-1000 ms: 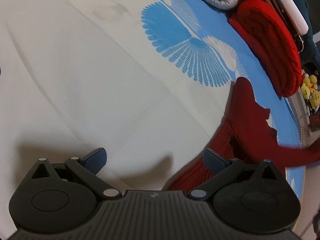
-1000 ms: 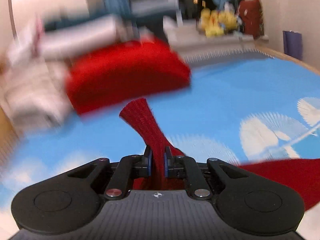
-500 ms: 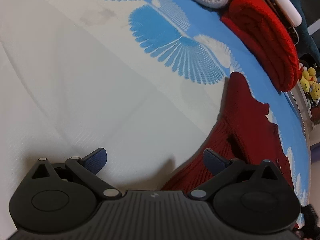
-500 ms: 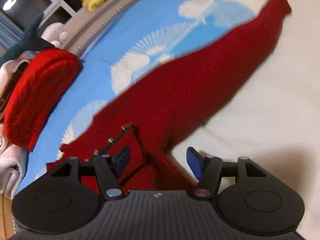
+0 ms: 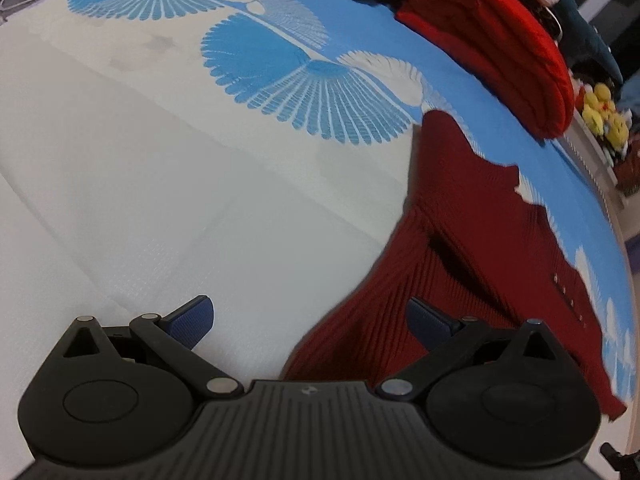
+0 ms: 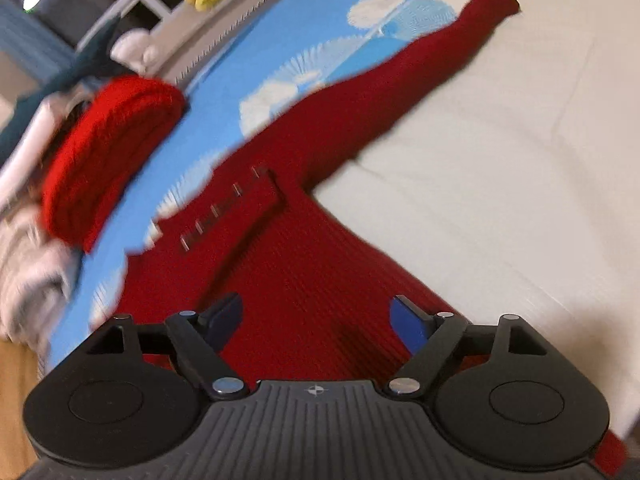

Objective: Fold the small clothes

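Step now: The dark red sweater (image 6: 320,264) lies spread out on the bed (image 6: 520,160), not folded yet. I think a sleeve gets folded in next.
How to do it well: Pinch only the sleeve (image 6: 448,36), near its end. Lift it a little and lay it flat across the middle, with no bumps.
Right gripper (image 6: 318,320): Its fingers have just been opening and now stand wide apart. The sweater's body is right under them, but nothing is pinched.
Left gripper (image 5: 310,320): Fingers wide apart, holding nothing. The sweater's bottom edge lies under its right finger (image 5: 430,320); the left finger is over bare sheet.
Close by: A bright red folded knit (image 5: 500,48) sits apart, farther up the bed.
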`<state>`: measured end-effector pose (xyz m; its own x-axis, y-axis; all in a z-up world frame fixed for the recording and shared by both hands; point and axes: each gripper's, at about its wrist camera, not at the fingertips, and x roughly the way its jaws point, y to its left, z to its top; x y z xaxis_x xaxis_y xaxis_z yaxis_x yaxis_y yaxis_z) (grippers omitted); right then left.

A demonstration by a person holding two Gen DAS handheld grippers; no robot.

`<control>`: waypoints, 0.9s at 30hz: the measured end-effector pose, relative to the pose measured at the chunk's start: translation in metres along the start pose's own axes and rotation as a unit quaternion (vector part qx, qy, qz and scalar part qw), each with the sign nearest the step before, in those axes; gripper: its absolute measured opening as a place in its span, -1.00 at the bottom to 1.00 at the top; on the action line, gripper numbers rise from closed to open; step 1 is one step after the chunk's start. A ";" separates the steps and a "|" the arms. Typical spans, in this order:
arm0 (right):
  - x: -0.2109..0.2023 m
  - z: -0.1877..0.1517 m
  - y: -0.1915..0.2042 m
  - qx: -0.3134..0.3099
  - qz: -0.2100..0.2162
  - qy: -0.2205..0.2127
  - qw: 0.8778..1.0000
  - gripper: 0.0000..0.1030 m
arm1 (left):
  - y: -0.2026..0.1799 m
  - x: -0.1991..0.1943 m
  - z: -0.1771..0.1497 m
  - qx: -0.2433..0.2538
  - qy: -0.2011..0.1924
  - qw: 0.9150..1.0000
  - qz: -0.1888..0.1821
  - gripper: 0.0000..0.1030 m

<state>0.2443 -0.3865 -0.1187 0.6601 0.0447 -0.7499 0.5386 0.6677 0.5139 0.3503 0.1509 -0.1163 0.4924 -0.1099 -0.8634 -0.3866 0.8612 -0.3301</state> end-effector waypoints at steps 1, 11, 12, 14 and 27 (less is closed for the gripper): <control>0.003 -0.001 -0.004 0.000 -0.006 0.010 1.000 0.60 | -0.001 0.001 -0.002 0.005 0.007 1.000 -0.005 0.99; 0.021 0.021 -0.057 -0.026 -0.017 0.053 0.998 0.60 | 0.000 0.009 -0.032 0.061 0.071 0.994 -0.055 0.99; 0.019 0.020 -0.058 -0.040 -0.008 0.056 0.998 0.60 | 0.001 0.008 -0.035 0.066 0.068 0.994 -0.056 0.99; 0.015 0.014 -0.060 -0.073 0.003 0.066 0.995 0.58 | 0.003 0.004 -0.040 0.075 0.064 0.994 -0.050 0.91; -0.004 -0.018 -0.057 -0.196 -0.012 0.075 0.978 -0.79 | 0.009 -0.021 -0.071 0.124 0.008 0.992 0.003 -0.76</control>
<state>0.2010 -0.4117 -0.1524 0.5495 0.1146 -0.8276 0.2921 0.9017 0.3188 0.2813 0.1256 -0.1286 0.4766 -0.1105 -0.8721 -0.1841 0.9575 -0.2219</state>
